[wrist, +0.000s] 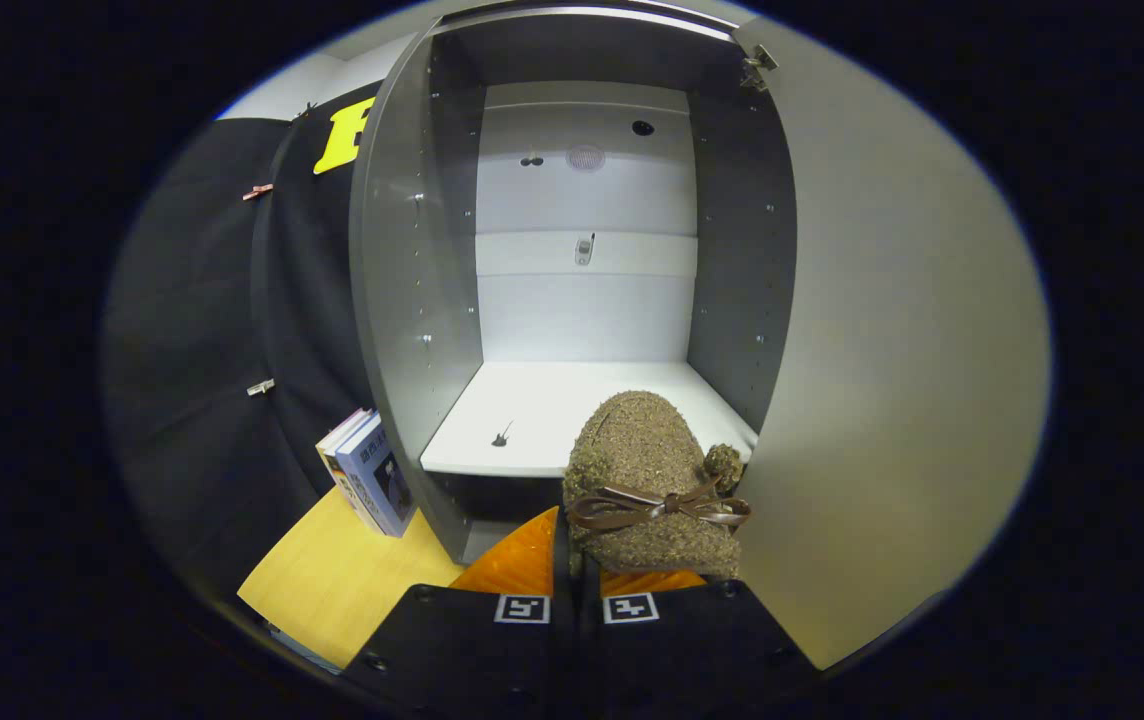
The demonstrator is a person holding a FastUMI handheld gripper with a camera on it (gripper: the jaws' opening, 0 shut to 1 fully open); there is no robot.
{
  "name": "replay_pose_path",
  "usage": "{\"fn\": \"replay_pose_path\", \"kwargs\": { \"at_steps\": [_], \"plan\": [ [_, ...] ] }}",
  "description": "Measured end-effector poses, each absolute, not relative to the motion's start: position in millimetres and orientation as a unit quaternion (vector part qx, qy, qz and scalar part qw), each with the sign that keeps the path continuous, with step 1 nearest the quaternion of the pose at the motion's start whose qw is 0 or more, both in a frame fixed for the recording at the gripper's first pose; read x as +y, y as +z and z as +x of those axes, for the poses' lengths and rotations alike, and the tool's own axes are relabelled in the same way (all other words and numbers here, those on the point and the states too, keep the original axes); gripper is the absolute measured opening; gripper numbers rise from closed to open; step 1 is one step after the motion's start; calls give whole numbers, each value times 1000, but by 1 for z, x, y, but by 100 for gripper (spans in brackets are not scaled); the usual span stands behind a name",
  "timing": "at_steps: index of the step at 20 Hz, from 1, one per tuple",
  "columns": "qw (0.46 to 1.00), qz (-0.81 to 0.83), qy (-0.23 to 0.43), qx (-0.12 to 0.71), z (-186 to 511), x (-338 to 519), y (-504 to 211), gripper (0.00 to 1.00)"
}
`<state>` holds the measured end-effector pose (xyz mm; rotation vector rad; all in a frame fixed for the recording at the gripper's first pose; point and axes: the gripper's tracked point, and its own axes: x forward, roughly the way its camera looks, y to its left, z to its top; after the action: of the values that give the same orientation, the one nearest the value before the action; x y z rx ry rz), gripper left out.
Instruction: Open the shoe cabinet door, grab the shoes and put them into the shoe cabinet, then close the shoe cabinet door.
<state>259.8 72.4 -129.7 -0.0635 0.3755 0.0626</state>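
Pale wood of the desk shows below and to the left of the shoe cabinet, which serves as our landmark. Nearest us, our tool has its fingers drawn close together, and the shoe, a brown fuzzy slipper with a ribbon bow and a pompom, sits pinched at its heel end between them, its toe pointing into the cabinet and reaching over the front lip of the shelf. The cabinet door stands swung wide to the right of the opening.

We judge the step in hand to be setting the shoe down inside. To do it well, we should carry the slipper further in until its sole is fully over the shelf, lower it flat, then part the fingers and back straight out, clear of the door.

Left of the cabinet, some books lean against its side; their cover writing is too small to read.
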Motion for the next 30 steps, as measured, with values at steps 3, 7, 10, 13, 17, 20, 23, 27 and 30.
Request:
{"fn": "replay_pose_path", "kwargs": {
  "at_steps": [3,7,10,13,17,20,23,27,30],
  "plan": [
    [983,-33,34,179,289,73,-111,5],
    [983,-22,30,178,333,75,-94,5],
    [983,-19,21,183,366,75,-89,5],
    [980,-19,21,195,402,80,-91,4],
    [980,-23,21,198,456,83,-96,4],
    [977,-16,21,212,494,82,-113,5],
    [974,-7,10,226,524,74,-134,4],
    [969,-16,7,248,544,71,-161,4],
    [965,-30,15,261,546,78,-176,5]
  ]
}}
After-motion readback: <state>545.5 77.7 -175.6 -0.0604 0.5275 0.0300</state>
